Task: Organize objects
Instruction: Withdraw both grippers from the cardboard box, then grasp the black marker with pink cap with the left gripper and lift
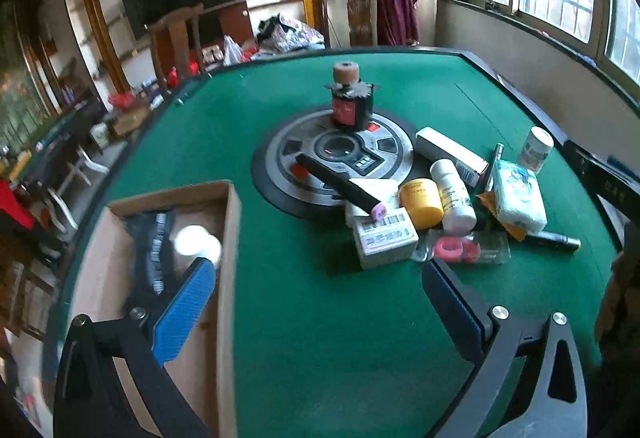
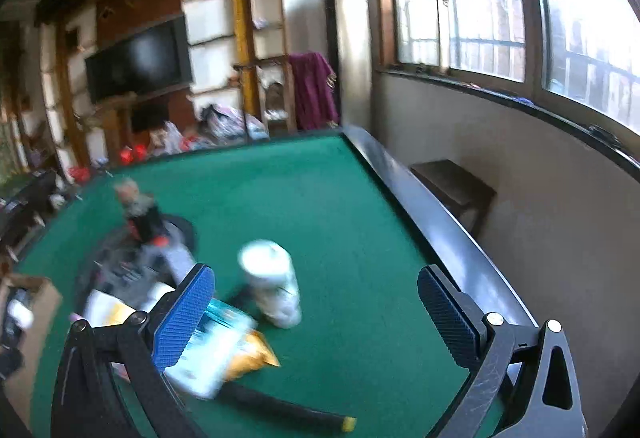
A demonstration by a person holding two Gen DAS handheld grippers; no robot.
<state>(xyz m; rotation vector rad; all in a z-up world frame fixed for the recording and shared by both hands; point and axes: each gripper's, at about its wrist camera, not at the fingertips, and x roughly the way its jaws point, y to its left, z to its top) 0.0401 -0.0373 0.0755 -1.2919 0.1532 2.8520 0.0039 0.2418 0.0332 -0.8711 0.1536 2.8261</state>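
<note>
While both tongs gape, nothing held: left gripper (image 1: 318,280) between cardboard box (image 1: 230,238) and clutter pile (image 1: 432,202); right gripper (image 2: 316,292) near white bottle (image 2: 274,284). Risk: hasty approach topples bottle, scatters pile.

The table (image 1: 320,318) felt is green with a black rim. The box (image 1: 224,278) is tan cardboard. A jar (image 1: 421,203) is yellow, a bottle (image 1: 454,196) white, the finger pads (image 1: 182,314) ribbed blue.
</note>
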